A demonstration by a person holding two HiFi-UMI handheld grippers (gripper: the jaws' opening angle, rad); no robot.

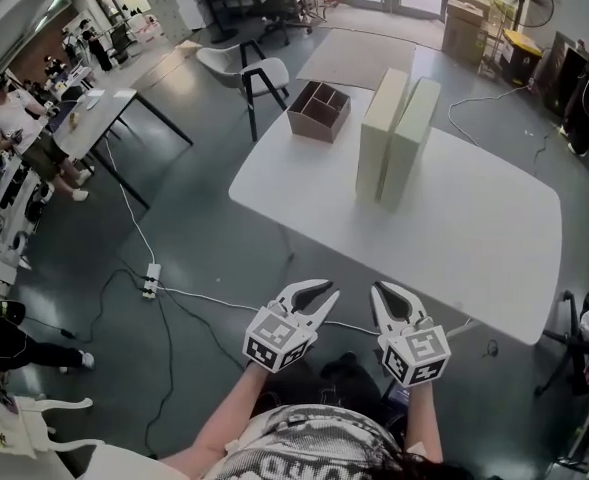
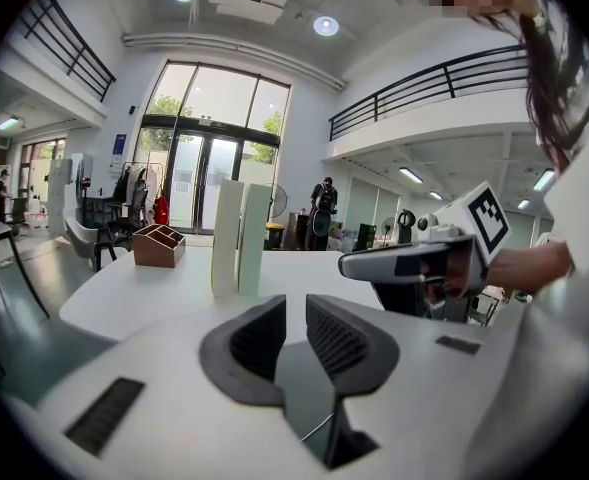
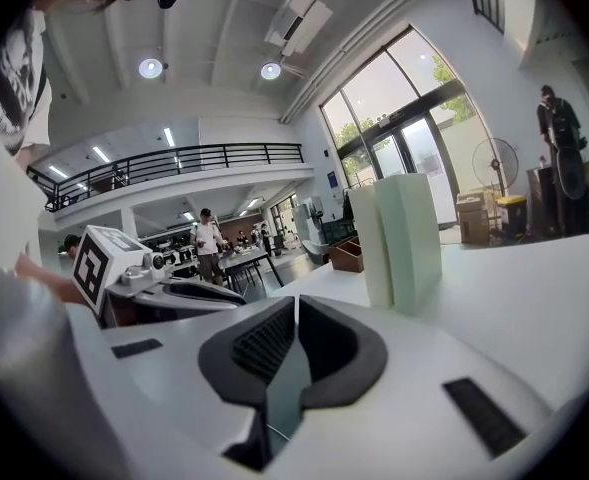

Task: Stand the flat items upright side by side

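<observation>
Standing upright toward the far side of a white table (image 1: 474,238) in a tall, glass-fronted hall, two pale flat boxes (image 1: 384,128) sit just beside each other, long axes vertical, narrow edges facing me. My left claw (image 1: 326,298) hangs off the near edge, jaws slightly apart and empty. My right claw (image 1: 384,293) is clenched on nothing. The head view alone looks into the brown compartment tray (image 1: 304,120). The gripper views alone show the balcony railing (image 3: 174,158).
</observation>
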